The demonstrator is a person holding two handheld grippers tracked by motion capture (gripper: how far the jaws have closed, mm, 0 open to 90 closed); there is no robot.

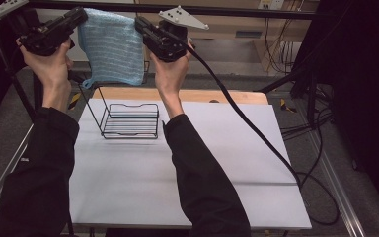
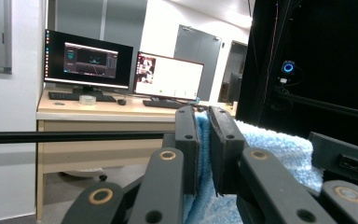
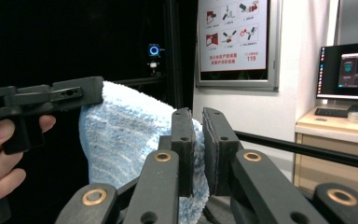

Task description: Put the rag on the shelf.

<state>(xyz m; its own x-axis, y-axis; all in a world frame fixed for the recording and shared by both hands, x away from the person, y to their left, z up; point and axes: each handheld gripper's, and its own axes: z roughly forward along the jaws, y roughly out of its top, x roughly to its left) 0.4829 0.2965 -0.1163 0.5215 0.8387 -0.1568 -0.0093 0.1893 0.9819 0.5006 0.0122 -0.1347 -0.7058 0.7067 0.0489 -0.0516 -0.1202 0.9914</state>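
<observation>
From the high view I hold a blue towel [image 1: 112, 47] stretched above the wire rack [image 1: 130, 120] on the surface, and each gripper view shows jaws pinching a top corner, so I should keep the pull even while lowering.

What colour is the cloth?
Light blue with faint paler stripes, on the cloth; clearest in the high view.

Wire rack [image 1: 129, 120] blocks table's [image 1: 187, 168] far left; rest free.
</observation>
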